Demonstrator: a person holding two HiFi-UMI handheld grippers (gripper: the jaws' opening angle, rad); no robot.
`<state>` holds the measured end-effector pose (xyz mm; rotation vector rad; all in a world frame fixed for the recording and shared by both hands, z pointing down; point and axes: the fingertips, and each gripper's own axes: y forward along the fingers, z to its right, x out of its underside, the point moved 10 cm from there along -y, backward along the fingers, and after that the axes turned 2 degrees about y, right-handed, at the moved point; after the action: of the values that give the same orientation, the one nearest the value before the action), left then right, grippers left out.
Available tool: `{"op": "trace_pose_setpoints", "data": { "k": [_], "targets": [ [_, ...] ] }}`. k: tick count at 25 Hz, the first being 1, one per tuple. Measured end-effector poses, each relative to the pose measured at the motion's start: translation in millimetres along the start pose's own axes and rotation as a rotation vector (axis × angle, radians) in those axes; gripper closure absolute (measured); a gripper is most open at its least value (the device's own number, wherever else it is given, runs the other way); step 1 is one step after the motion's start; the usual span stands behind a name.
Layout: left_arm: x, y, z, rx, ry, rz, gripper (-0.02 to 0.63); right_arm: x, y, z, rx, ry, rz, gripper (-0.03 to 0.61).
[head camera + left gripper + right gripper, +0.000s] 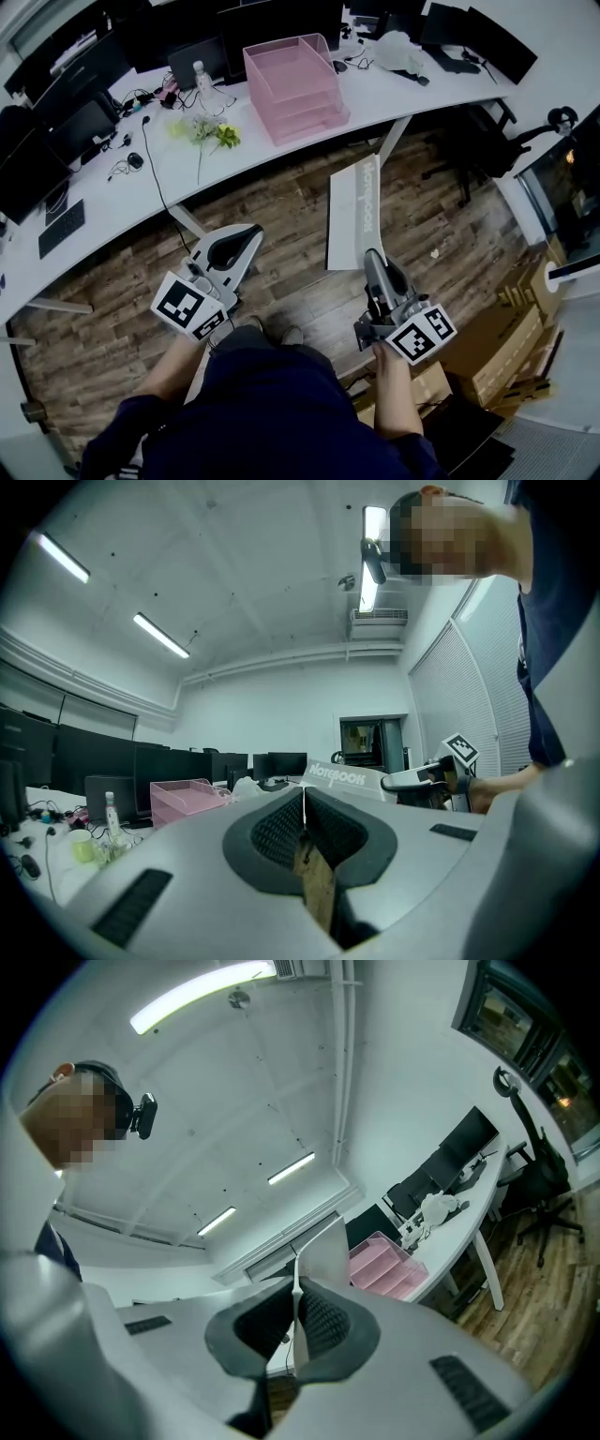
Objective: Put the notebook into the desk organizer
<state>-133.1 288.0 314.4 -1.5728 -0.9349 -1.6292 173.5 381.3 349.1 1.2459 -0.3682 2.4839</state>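
In the middle of the head view we have the notebook (354,211) pinched by its near edge in the right gripper (371,255), whose jaws are pressed together on the thin cover. It stands on edge over the wood floor (281,202), well apart from the pink organizer (309,117), which sits at the top centre on the white desk (122,202). We judge the pickup done and the placing not yet begun. What is left is to reach the desk, line the notebook up with one of the trays, slide it in and let go. Left of centre, the left gripper (249,232) has its jaws together with nothing between them, and we take it to be idle. Both forearms come up from the bottom of the frame on either side of the body. Each gripper is held out in front and points roughly level toward the desk, with its marker cube nearest us. In the right gripper view the notebook rises from the jaws at centre, with the organizer just to its right.
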Motion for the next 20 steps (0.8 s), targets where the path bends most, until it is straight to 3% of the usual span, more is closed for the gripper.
{"op": "trace_pose_setpoints", "data": {
  "k": [11, 20],
  "targets": [
    [1.3, 18.8, -5.9, -0.026, -0.003, 0.029, 0.583, -14.4, 9.6, 18.3, -0.019, -0.012, -0.009, 0.566],
    [10.2, 43.1, -46.8, -0.027, -0.019, 0.043, 0.583, -19.0, 51.4, 39.1, -0.016, -0.013, -0.026, 0.566]
  ]
}}
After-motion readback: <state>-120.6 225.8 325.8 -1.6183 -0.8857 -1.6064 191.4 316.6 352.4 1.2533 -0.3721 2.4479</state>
